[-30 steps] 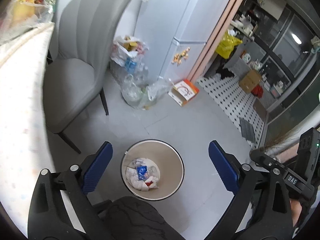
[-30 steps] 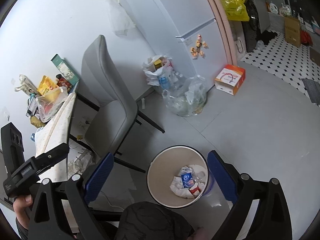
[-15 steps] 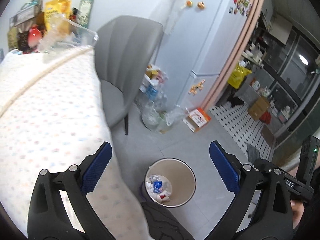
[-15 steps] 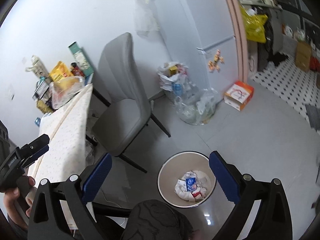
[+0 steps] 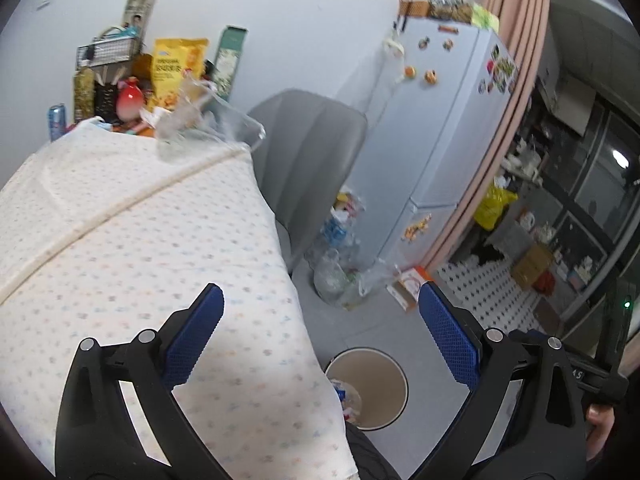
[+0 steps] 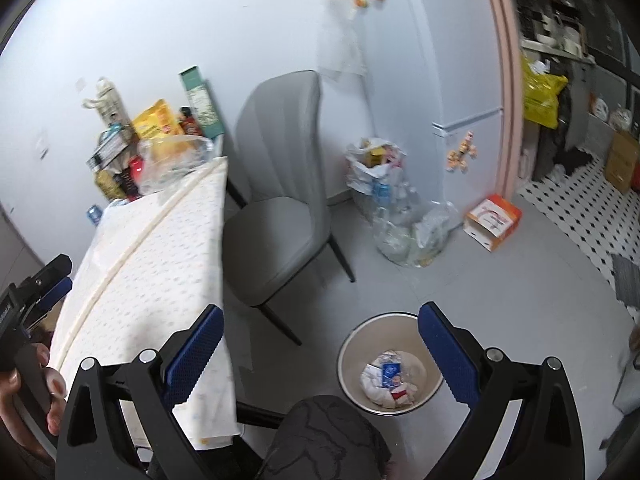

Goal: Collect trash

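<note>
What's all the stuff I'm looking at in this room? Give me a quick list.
Bin: one, beige, on the floor, holding crumpled white and blue trash.
Table: one, white dotted cloth, left.
Chair: one, grey, beside the table.
Snack bag: one, yellow, among clutter at the table's far end.
Can: one, blue, same end.
Fridge: one, white, with magnets.
Plastic bags: several, clear and white, full, by the fridge.
Box: one, orange and white, on the floor.
Yellow bag: one, in the doorway.
Left gripper: blue pads, open, empty.
Right gripper: same, open.
</note>
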A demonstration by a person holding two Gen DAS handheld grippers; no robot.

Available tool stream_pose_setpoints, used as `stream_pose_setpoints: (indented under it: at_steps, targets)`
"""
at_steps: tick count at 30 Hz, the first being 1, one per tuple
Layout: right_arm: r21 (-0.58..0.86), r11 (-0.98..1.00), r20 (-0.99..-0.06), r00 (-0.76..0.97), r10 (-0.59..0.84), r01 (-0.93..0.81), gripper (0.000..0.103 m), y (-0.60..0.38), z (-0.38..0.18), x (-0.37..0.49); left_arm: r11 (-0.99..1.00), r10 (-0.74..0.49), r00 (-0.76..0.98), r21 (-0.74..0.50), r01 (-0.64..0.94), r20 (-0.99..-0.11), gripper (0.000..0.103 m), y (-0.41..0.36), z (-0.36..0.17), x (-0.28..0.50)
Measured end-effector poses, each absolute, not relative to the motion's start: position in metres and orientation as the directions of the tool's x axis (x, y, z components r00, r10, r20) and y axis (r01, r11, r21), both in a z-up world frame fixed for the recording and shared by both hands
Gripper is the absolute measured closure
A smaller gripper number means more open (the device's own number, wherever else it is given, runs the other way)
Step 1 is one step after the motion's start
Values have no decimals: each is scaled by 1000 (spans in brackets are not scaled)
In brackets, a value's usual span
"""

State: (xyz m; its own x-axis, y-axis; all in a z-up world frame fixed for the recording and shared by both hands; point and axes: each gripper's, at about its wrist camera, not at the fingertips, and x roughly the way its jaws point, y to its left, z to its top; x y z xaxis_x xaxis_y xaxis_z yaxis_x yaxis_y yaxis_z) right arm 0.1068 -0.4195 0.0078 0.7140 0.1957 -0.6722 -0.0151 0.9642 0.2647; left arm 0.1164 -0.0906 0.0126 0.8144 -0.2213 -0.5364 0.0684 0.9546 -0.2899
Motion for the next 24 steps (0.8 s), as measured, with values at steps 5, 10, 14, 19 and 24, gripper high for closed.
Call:
stream_pose_setpoints:
  at_steps: [5,10,14,19,24]
  targets:
    - [249,967,-651,729,211,-58,8,-399,25,97,965,-164,836,-263,25,-523,6,-72,29,93]
    - [236,967,-631,741,229,-98,8,-382,39,83,968,-131,858,-252,3,-496,6,-56,44,67]
    - [239,959,-609,746,269,-151,8,-371,52,69,969,-110,872,-245,-12,-478,6,-49,54,50]
    - [228,956,-586,758,288,-186,8,-362,64,53,972,-88,883,-233,-26,-461,6,-44,65,33]
    - [209,952,-587,751,304,-223,8,-350,74,40,976,-71,896,-218,-29,-439,6,-36,73,9]
